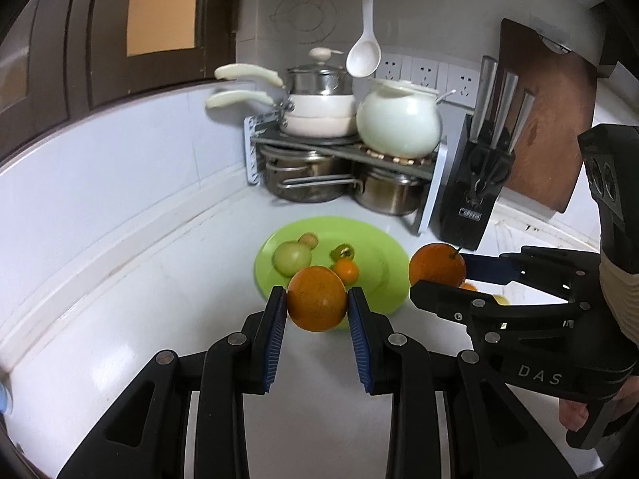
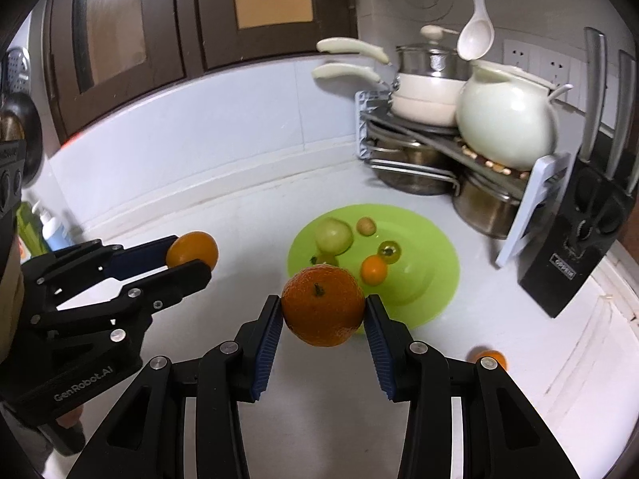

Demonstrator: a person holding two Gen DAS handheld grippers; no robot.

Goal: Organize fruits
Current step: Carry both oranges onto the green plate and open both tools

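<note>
While tools grip, two oranges aloft

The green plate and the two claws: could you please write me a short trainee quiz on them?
1. True or false: the left claw is empty.
2. What does the right claw grip?
3. The green plate holds: A) nothing B) several small fruits C) knives

Key: 1. False, it grips an orange. 2. An orange with its stem. 3. B.
</note>
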